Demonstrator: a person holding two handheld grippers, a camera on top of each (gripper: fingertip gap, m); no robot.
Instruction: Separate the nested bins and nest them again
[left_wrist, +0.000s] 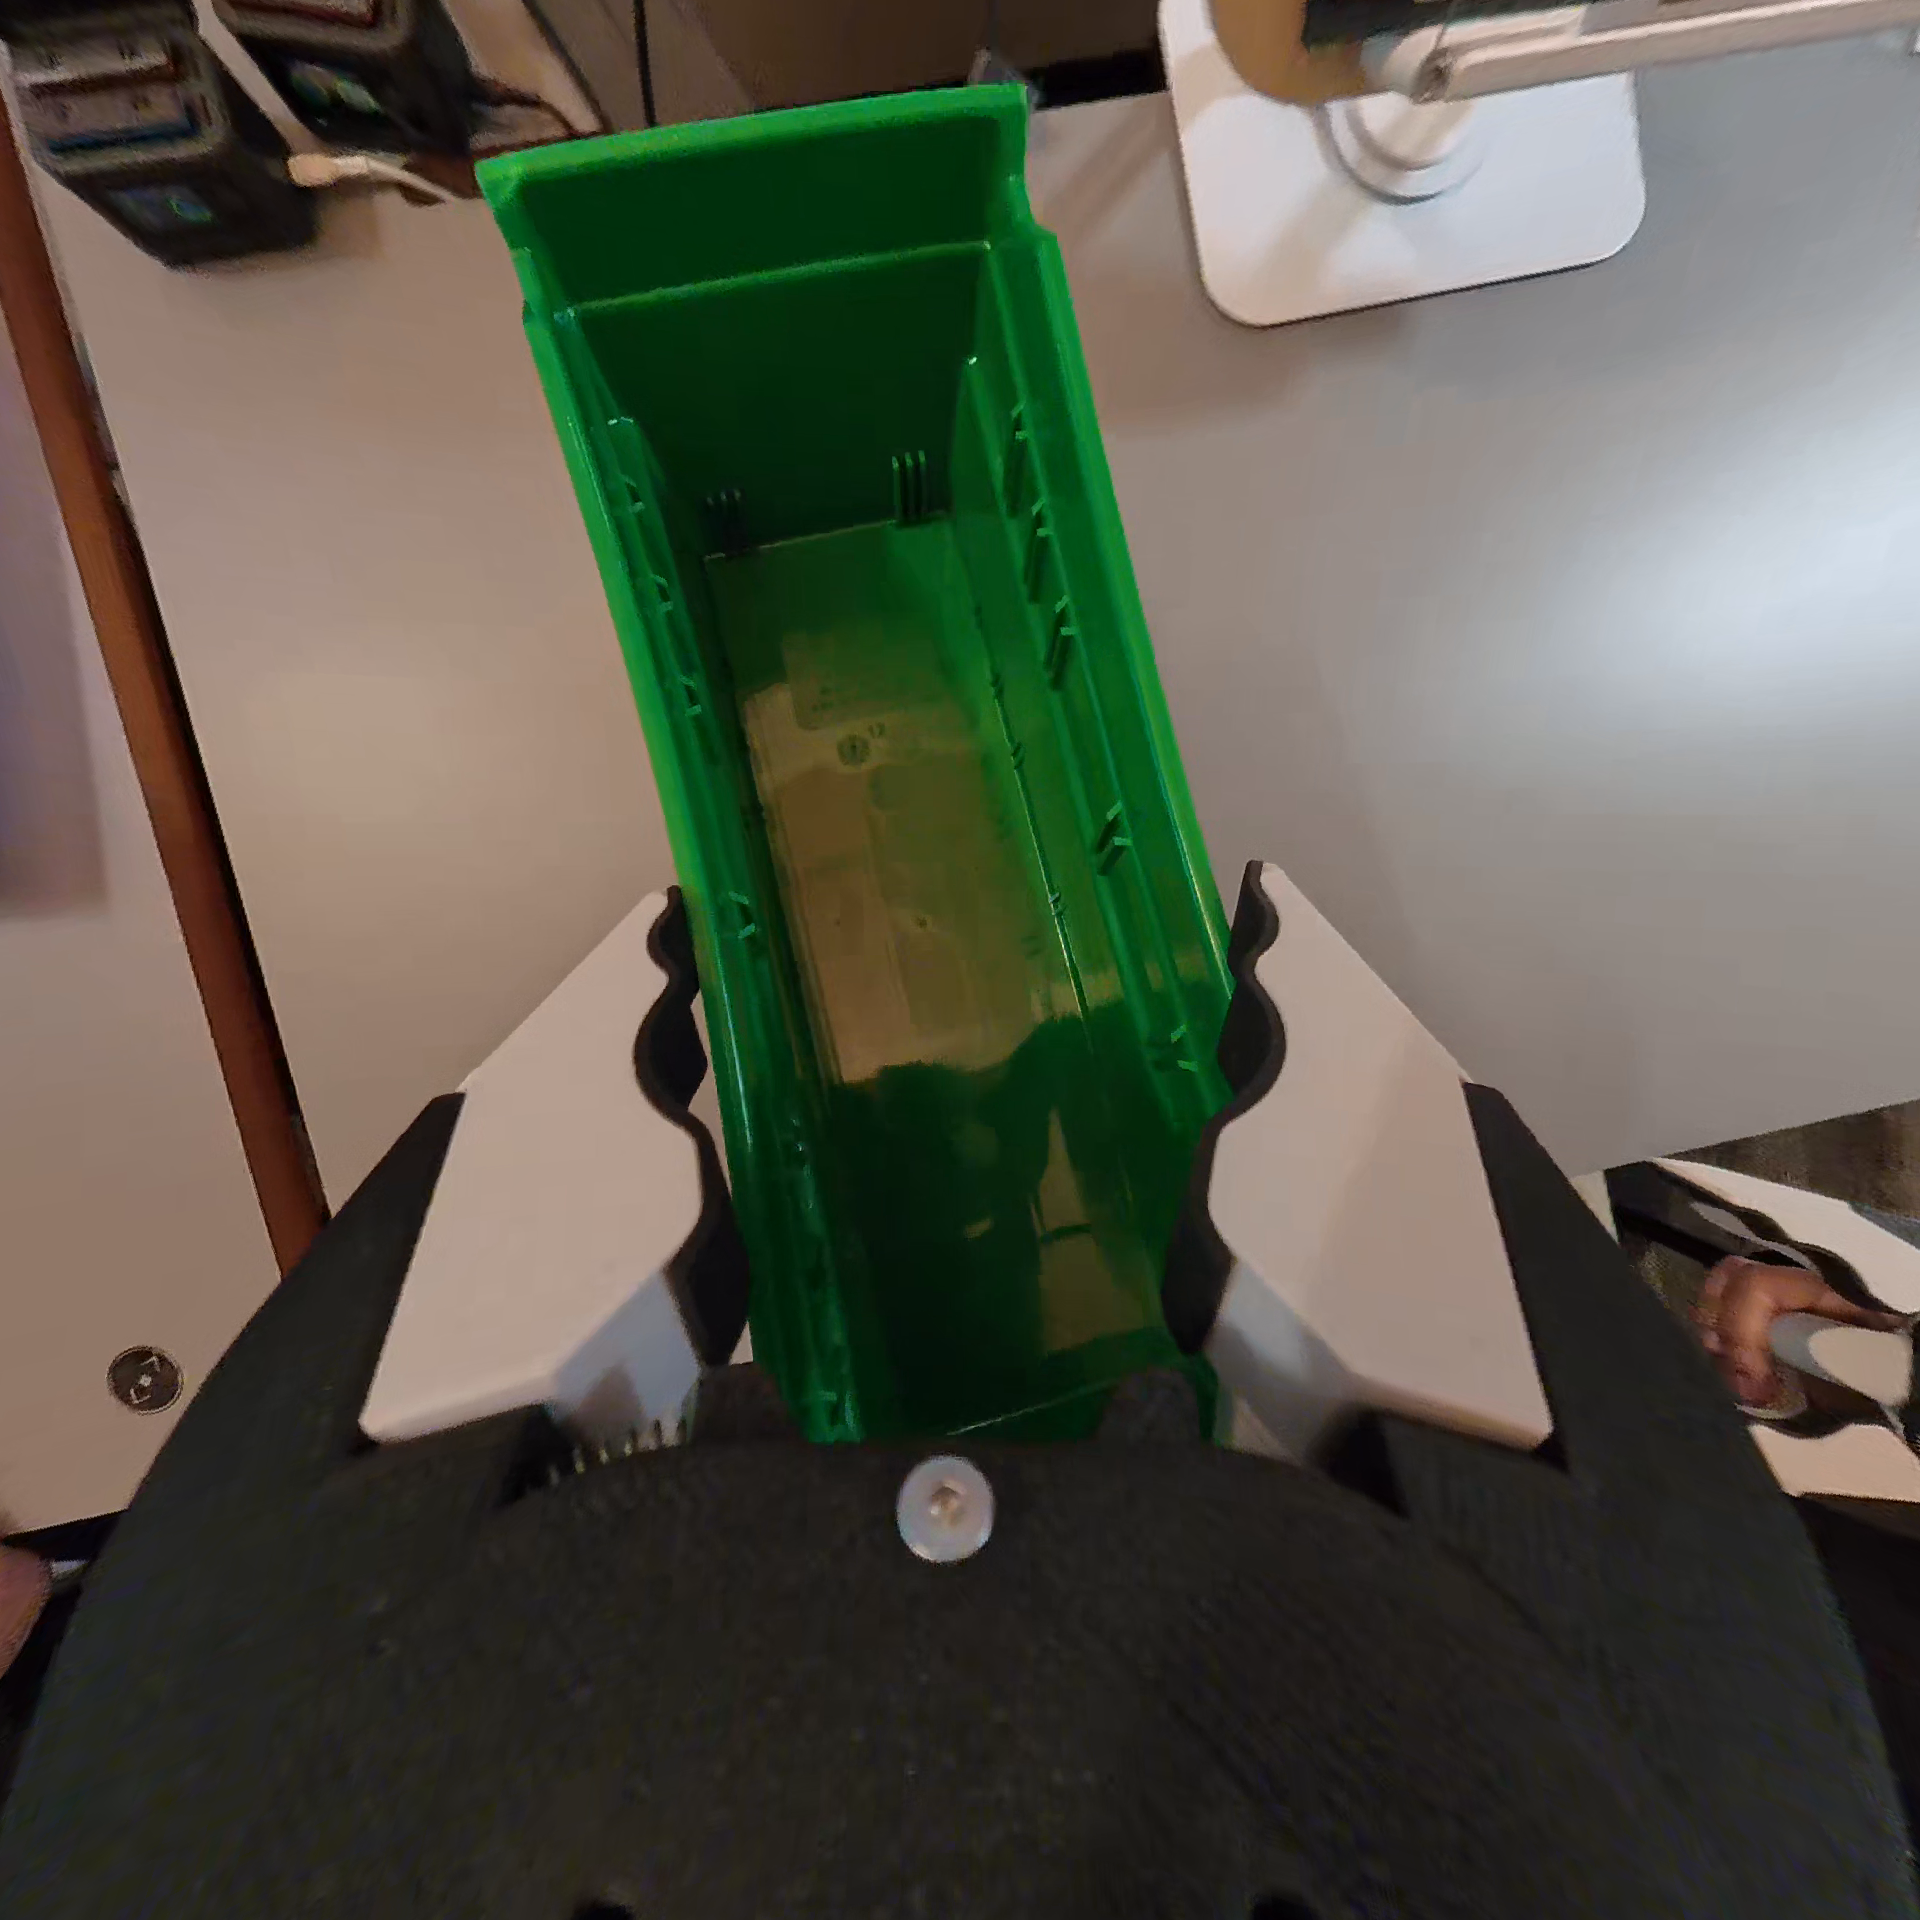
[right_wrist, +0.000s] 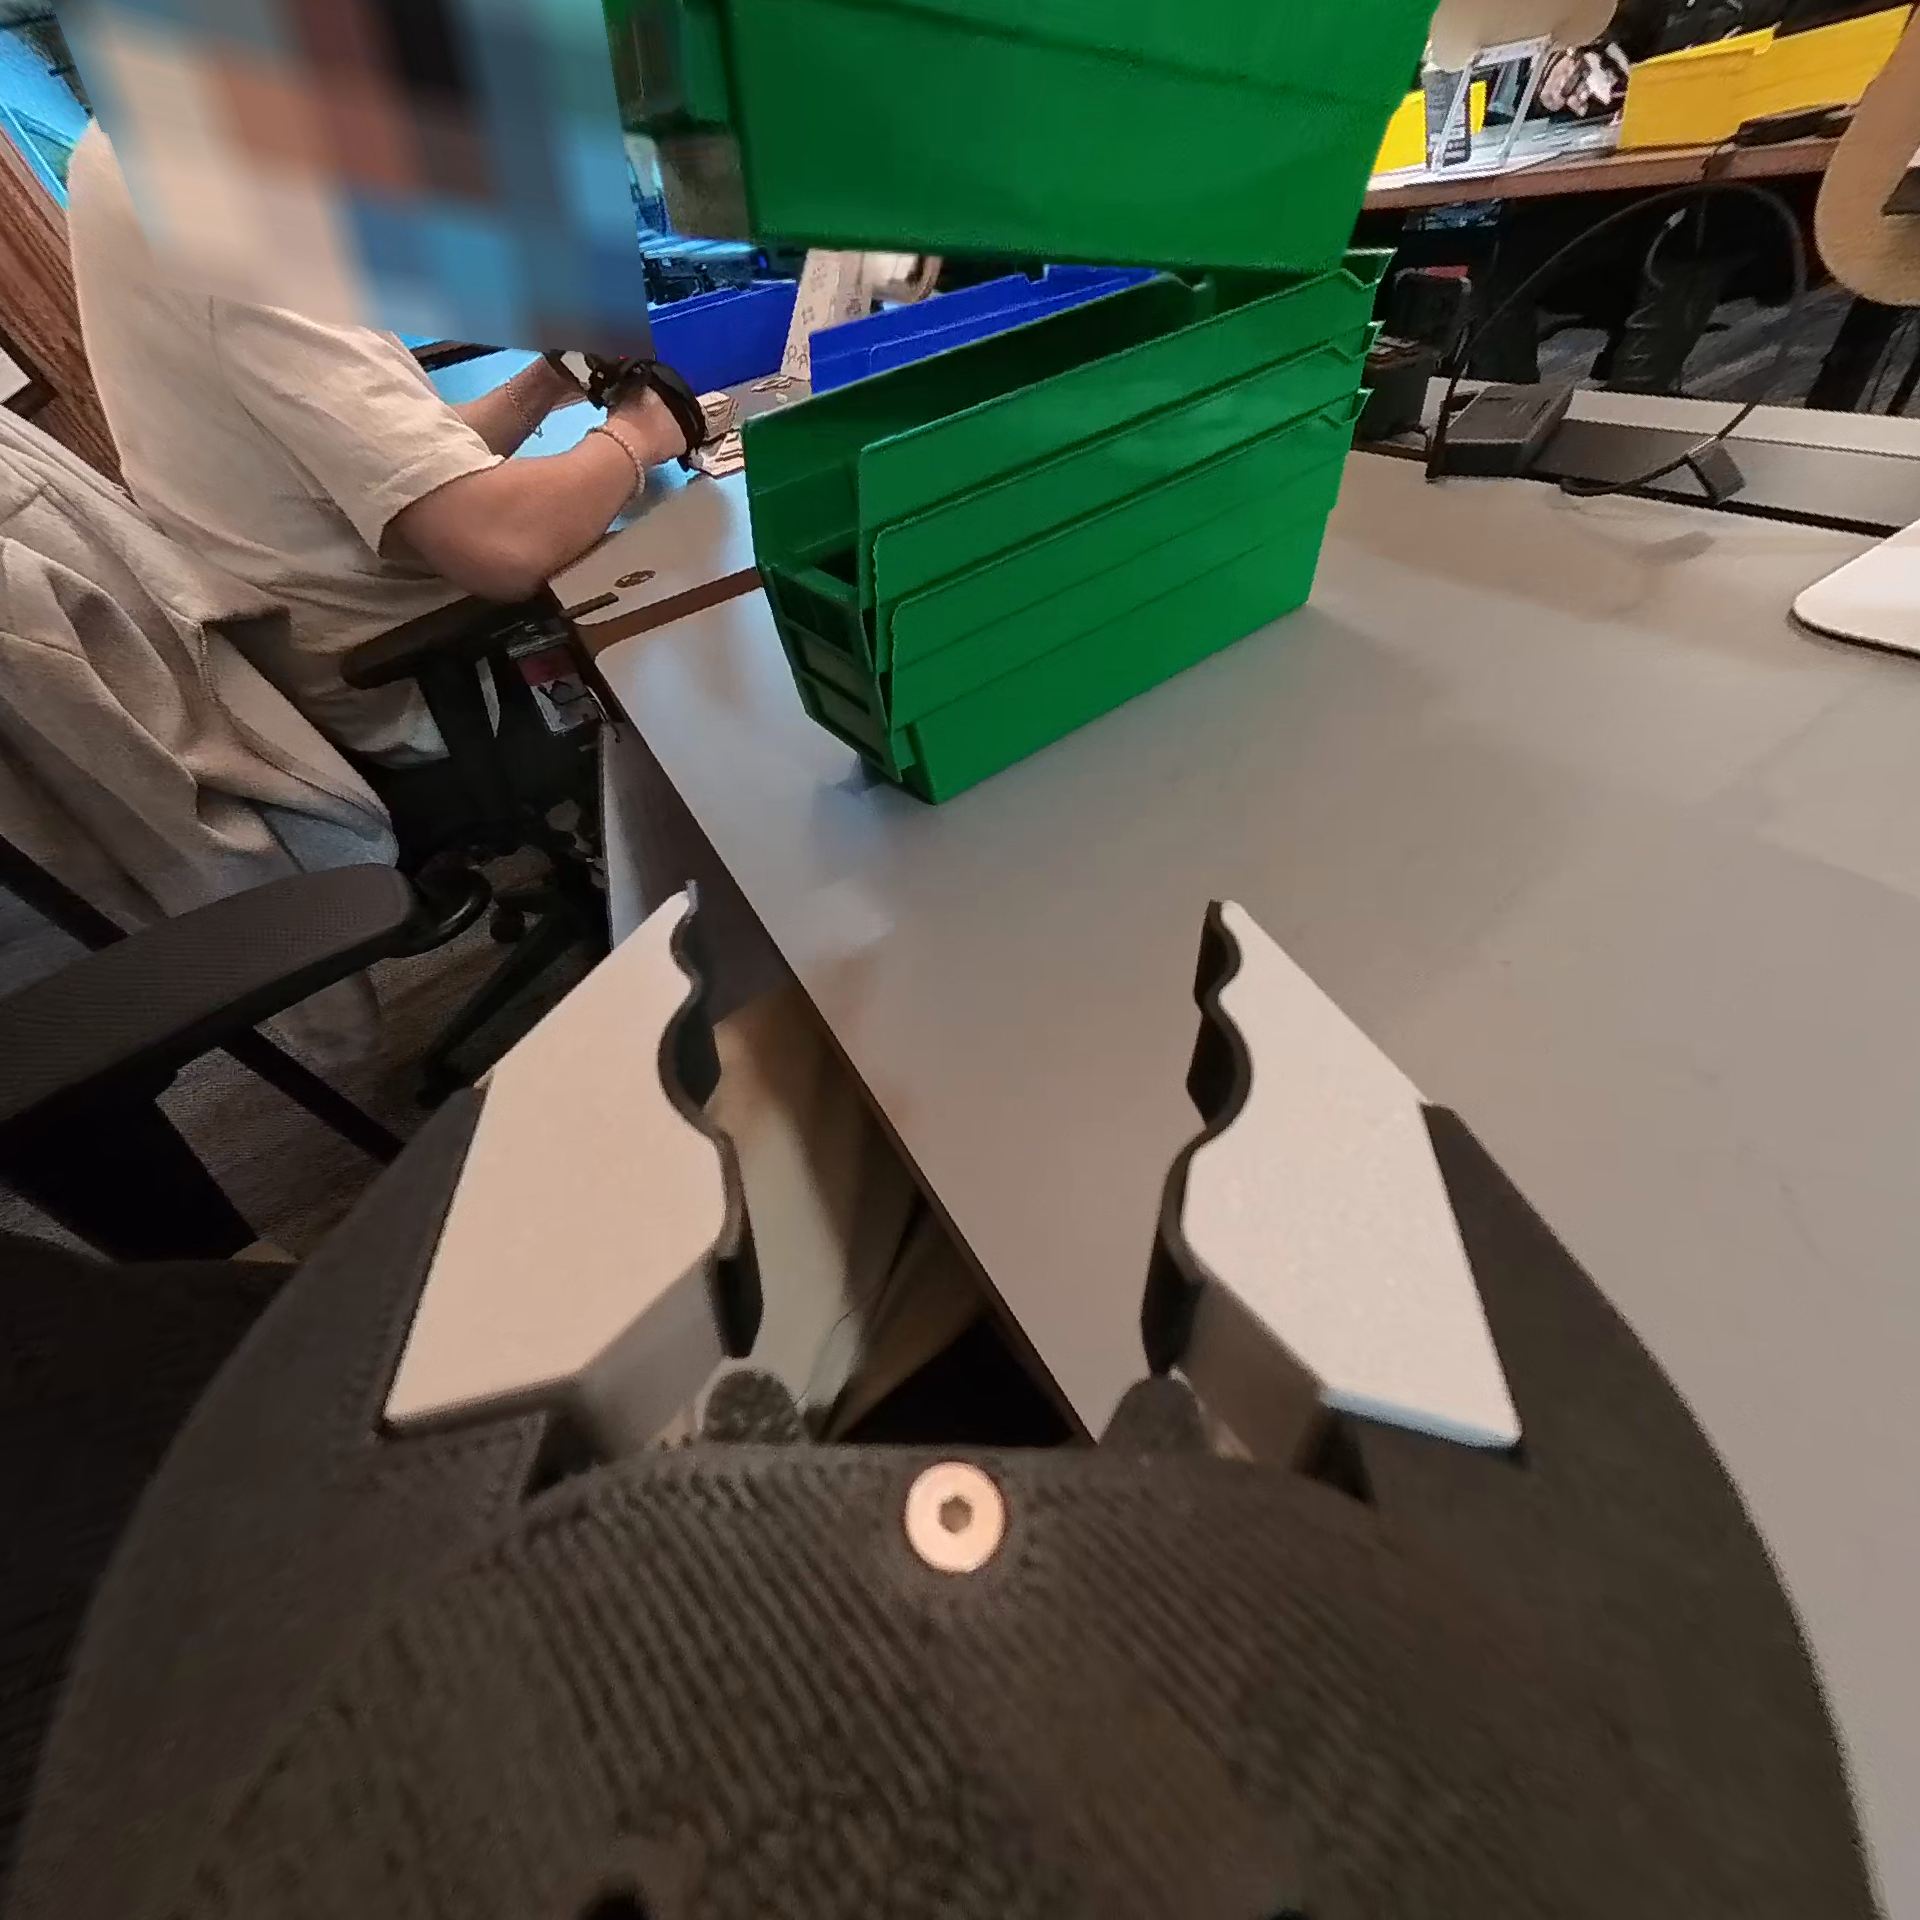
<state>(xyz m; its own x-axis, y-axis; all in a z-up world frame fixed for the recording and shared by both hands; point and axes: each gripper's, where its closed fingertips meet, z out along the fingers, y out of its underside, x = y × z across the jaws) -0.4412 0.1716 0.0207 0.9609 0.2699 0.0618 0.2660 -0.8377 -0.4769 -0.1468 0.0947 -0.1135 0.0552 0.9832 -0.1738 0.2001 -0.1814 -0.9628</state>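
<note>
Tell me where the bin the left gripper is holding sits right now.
The held green bin is clamped between the left gripper fingers; in the right wrist view it hangs above the nested stack on the grey table.

The left claw (left_wrist: 961, 1101) clamps a long green bin (left_wrist: 831, 582) by its two side walls, a wavy black pad (left_wrist: 681, 1049) pressed against each. The bin runs from the claw toward 12 o'clock, open side to the camera, above the grey counter (left_wrist: 1455, 727). A white stand base (left_wrist: 1423, 197) sits at 1 o'clock, dark electronic boxes (left_wrist: 156, 135) at 11 o'clock, and a hand (left_wrist: 1766, 1340) at 4 o'clock.
</note>
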